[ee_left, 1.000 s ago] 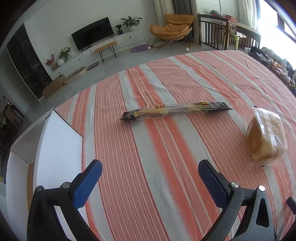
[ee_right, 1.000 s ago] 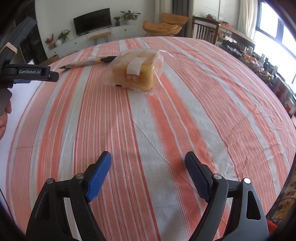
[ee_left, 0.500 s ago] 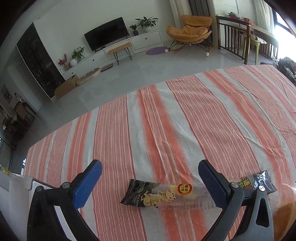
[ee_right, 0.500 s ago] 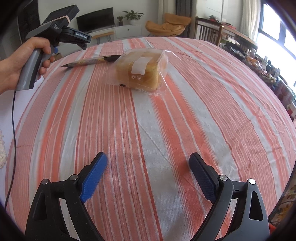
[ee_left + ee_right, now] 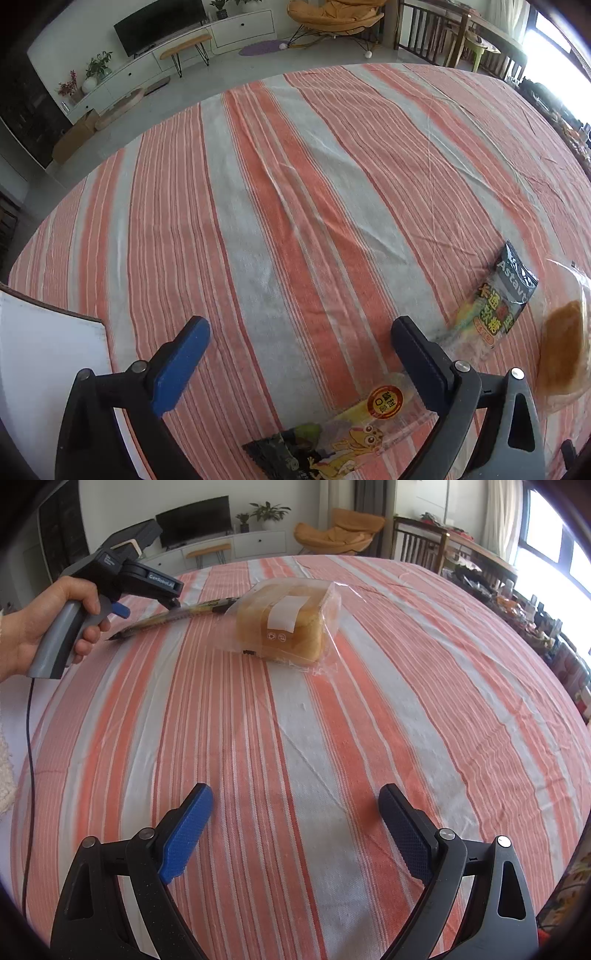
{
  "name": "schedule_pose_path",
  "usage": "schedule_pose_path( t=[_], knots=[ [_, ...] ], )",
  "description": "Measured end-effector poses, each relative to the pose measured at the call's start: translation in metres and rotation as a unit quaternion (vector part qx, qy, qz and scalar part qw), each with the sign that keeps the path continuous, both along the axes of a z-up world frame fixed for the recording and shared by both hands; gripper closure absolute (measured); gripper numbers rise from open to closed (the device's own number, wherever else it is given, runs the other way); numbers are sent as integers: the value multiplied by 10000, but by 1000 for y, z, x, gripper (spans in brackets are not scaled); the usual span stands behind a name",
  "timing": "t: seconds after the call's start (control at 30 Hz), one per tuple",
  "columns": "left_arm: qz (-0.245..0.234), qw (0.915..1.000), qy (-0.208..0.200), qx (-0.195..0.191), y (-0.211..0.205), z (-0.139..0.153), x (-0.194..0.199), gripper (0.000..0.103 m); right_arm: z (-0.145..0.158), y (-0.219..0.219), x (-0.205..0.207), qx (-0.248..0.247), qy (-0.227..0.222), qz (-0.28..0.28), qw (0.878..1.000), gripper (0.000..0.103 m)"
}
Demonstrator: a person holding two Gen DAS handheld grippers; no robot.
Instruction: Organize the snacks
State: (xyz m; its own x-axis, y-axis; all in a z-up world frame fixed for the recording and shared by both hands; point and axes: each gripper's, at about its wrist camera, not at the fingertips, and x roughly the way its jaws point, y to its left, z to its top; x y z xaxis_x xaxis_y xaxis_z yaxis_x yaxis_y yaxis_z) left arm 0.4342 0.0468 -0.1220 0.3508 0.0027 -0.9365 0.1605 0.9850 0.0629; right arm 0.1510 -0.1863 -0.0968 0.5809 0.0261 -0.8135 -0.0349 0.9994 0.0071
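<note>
A long, thin snack packet (image 5: 369, 424) with a dark end and cartoon print lies on the striped tablecloth (image 5: 295, 221). It runs under my left gripper (image 5: 301, 339), which is open and hangs just above it, the right finger over the packet's middle. A bagged loaf of bread (image 5: 561, 350) sits just right of the packet's far end. From the right wrist view, a hand holds the left gripper (image 5: 147, 607) over the packet (image 5: 166, 618), with the loaf (image 5: 284, 624) beside it. My right gripper (image 5: 299, 805) is open over bare cloth, well short of the loaf.
A white box (image 5: 48, 369) stands at the table's left edge. Cluttered items (image 5: 546, 620) line the far right side. A cable (image 5: 31, 738) hangs from the left gripper's handle. Beyond the table are a TV unit and an orange chair.
My left gripper has moved forward and lower over the long packet, which now lies under its fingers. The right gripper's jaws opened a little wider; it stayed in place.
</note>
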Motion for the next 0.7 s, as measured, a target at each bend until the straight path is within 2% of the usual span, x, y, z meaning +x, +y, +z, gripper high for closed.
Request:
schedule_pose_path(
  t=[0.13, 0.2, 0.37, 0.43, 0.57, 0.7],
  knots=[
    [-410, 9988, 265, -3, -4, 3, -37, 5, 0, 0, -2, 3, 2, 12, 10000, 9],
    [-534, 9982, 274, -49, -4, 12, -49, 5, 0, 0, -3, 2, 3, 13, 10000, 9],
    [-538, 9973, -232, -445, 5, 51, -56, 5, -1, 0, -4, 6, 11, 7, 10000, 9],
    [-622, 9964, -342, -459, 1, 56, -56, 5, -1, 1, -4, 1, 10, -1, 10000, 9],
    [-1165, 9921, -121, -457, -32, 37, -65, 5, -1, 1, -4, -3, 8, -11, 10000, 9],
    [-1820, 9814, 50, -616, -73, 15, -84, 5, -1, 1, -4, -1, 7, -6, 10000, 9]
  ],
)
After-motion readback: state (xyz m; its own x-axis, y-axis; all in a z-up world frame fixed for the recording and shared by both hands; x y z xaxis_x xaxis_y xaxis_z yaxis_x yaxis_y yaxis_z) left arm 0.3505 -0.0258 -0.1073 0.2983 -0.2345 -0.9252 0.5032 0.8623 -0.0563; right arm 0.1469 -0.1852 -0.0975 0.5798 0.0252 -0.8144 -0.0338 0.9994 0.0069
